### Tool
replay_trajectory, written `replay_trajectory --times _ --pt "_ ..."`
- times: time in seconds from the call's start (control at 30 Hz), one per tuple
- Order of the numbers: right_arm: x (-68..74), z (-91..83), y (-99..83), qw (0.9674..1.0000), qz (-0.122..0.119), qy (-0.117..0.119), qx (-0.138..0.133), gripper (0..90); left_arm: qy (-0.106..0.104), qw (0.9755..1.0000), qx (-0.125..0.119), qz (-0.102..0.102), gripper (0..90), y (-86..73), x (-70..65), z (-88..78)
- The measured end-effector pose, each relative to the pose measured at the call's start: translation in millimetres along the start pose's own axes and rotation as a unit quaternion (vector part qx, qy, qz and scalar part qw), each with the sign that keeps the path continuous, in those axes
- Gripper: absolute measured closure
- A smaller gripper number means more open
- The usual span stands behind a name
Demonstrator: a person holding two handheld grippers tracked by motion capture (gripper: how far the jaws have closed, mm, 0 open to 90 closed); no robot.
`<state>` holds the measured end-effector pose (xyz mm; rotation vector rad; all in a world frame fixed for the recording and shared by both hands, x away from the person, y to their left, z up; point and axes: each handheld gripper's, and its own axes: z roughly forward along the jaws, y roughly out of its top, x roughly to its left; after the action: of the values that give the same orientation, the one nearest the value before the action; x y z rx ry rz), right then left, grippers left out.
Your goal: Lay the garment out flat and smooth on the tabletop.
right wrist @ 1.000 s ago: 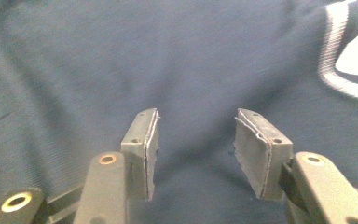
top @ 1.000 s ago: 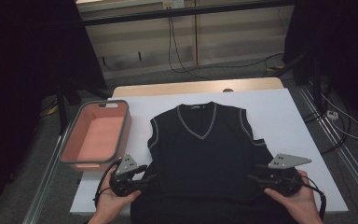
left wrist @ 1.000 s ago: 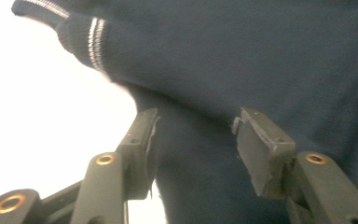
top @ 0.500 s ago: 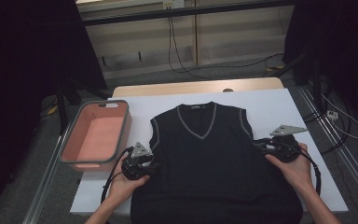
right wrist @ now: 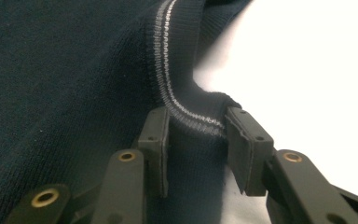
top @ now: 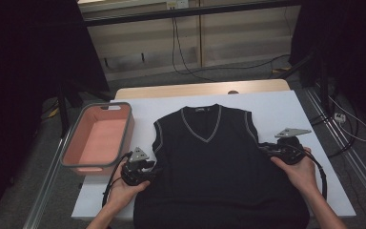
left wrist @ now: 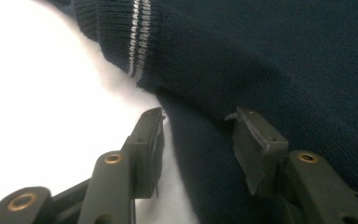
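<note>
A dark navy sleeveless V-neck vest (top: 209, 162) with pale striped trim lies flat on the white table (top: 276, 109), its neck toward the far side. My left gripper (top: 153, 168) rests at the vest's left side just below the armhole. Its jaws have been closing and stand open (left wrist: 198, 116), one on the bare table and one on the cloth (left wrist: 284, 56), with the side edge between them. My right gripper (top: 263, 149) is at the bottom of the right armhole. Its jaws have just been closing and straddle the striped trim (right wrist: 165, 56), still apart (right wrist: 196, 116).
A pink basket (top: 106, 107) with a grey rim sits at the table's left edge, close to my left hand. Beyond the table's wooden far edge are a floor with cables (top: 190, 67) and dark stands on both sides.
Both hands have moved from the vest's hem up along its sides to the armholes, the right one farther. Both now sit low on the cloth.
</note>
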<state>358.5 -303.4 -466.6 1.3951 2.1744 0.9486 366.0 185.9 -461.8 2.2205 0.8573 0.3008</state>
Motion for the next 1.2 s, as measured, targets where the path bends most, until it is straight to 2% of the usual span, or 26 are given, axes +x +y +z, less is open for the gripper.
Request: replay_trajectory --times 0.07,0.17,0.3,0.4,0.47,0.5,0.6,0.7,0.83,0.87,0.9,0.93,1.0,1.07,1.2 --pt "-0.2 -0.5 -0.4 1.0000 0.003 0.000 0.000 65.3 -0.006 1.0000 0.005 -0.002 57.7 -0.3 -2.4 -1.6" --pt "-1.2 -0.9 -1.2 1.0000 0.007 0.000 -0.004 69.0 -0.011 0.9999 0.007 -0.007 66.7 -3.0 -5.8 -4.9" --pt "-2.8 -1.2 -2.1 0.9999 0.010 0.005 -0.007 69.2 -0.020 0.9996 0.008 -0.016 74.3 -3.6 -4.4 -6.0" --pt "-5.7 -2.2 -3.4 0.9997 0.016 0.011 -0.012 63.5 -0.022 0.9996 0.008 -0.018 74.9 -3.7 -3.9 -6.2" --pt "-8.4 -4.0 -2.9 0.9998 0.016 0.001 -0.008 60.1 -0.024 0.9996 0.007 -0.015 74.7 -4.0 -3.2 -6.3" --pt "-9.6 -4.8 -3.1 0.9998 0.017 0.001 -0.006 60.5 -0.021 0.9997 0.006 -0.005 73.8 -4.2 -3.1 -6.4" --pt "-13.7 -6.3 -4.0 0.9996 0.025 0.004 -0.009 61.2 -0.015 0.9999 0.004 0.002 69.3 -3.6 -2.7 -5.7" --pt "-15.7 -5.0 -5.1 0.9994 0.032 0.004 -0.011 58.4 -0.008 1.0000 0.004 0.002 67.7 -2.7 -2.6 -4.9" --pt "-12.8 -4.0 -5.1 0.9996 0.028 0.000 -0.008 56.5 -0.010 0.9999 0.003 -0.004 67.7 -2.1 -1.4 -3.6" --pt "-12.8 -4.1 -4.7 0.9996 0.028 0.001 -0.006 58.8 -0.010 0.9999 0.002 -0.006 68.0 -2.0 -1.2 -3.4" --pt "-13.1 -4.6 -4.2 0.9996 0.026 0.004 -0.003 69.7 -0.012 0.9999 0.003 -0.009 69.4 -2.0 -1.4 -3.5" --pt "-14.1 -4.9 -4.2 0.9993 0.028 0.024 -0.003 76.0 -0.013 0.9999 0.002 -0.011 71.7 -2.0 -1.7 -3.4" --pt "-13.2 -4.8 -4.8 0.9992 0.031 0.026 -0.005 79.0 -0.020 0.9995 0.006 -0.023 78.1 -2.0 -2.8 -3.7" --pt "-12.1 -6.5 -4.0 0.9994 0.027 0.022 -0.004 82.1 -0.022 0.9994 0.011 -0.025 81.7 -1.9 -3.5 -4.8" --pt "-10.6 -10.6 -4.2 0.9997 0.022 0.002 -0.008 84.7 -0.006 0.9996 0.019 -0.021 84.0 -3.7 -12.1 -9.7"
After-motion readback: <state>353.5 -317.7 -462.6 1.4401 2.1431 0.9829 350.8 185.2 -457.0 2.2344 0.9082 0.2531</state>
